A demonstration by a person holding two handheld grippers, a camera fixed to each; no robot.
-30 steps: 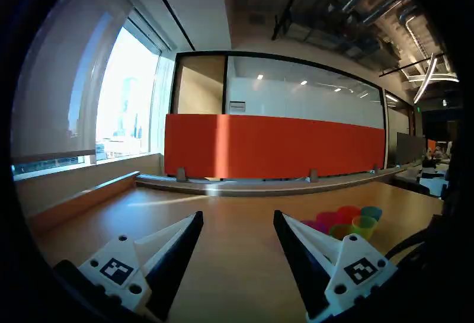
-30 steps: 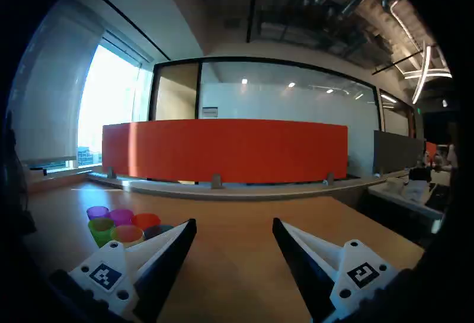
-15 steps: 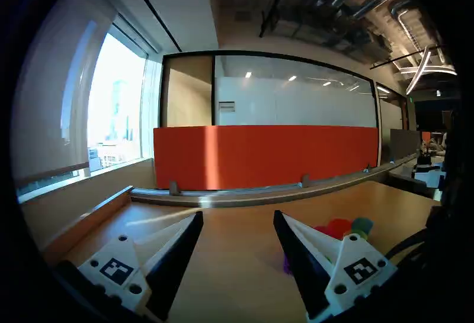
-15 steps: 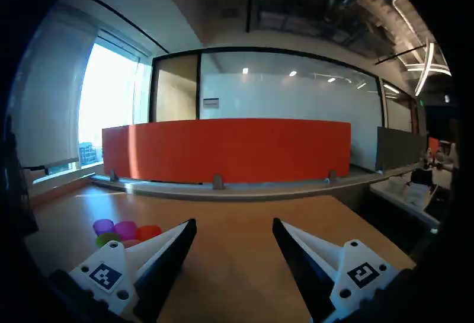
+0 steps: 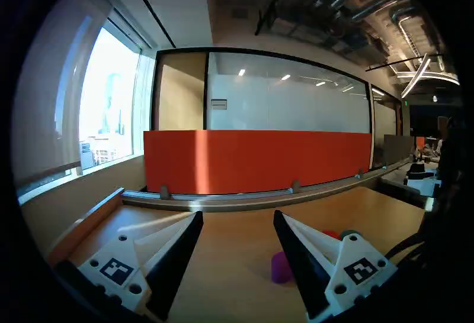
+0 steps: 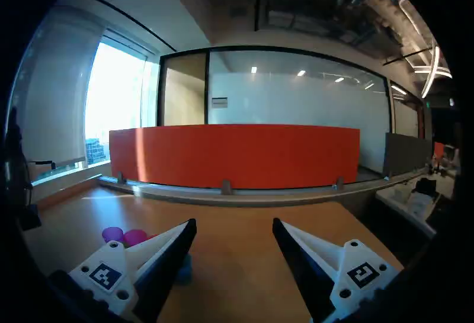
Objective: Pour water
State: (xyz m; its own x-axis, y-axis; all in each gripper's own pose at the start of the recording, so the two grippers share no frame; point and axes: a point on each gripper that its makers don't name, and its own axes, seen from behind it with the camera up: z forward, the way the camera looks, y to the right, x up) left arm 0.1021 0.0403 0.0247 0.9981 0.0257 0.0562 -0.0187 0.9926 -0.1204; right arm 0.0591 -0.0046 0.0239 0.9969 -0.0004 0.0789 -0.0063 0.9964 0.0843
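Left gripper view: round purple cup

Blown-out daylight from the window at left; sharp, edge-warped views.

The left gripper points forward, about level, with its two fingers spread wide apart and nothing between them. Each finger is white on the outside with a dark inner face, and has a square black-and-white marker near its base. The right gripper sits in the same pose: fingers wide apart, gripping nothing, tips aimed straight ahead. A dark cable seems to run beside the left gripper's right-hand finger.
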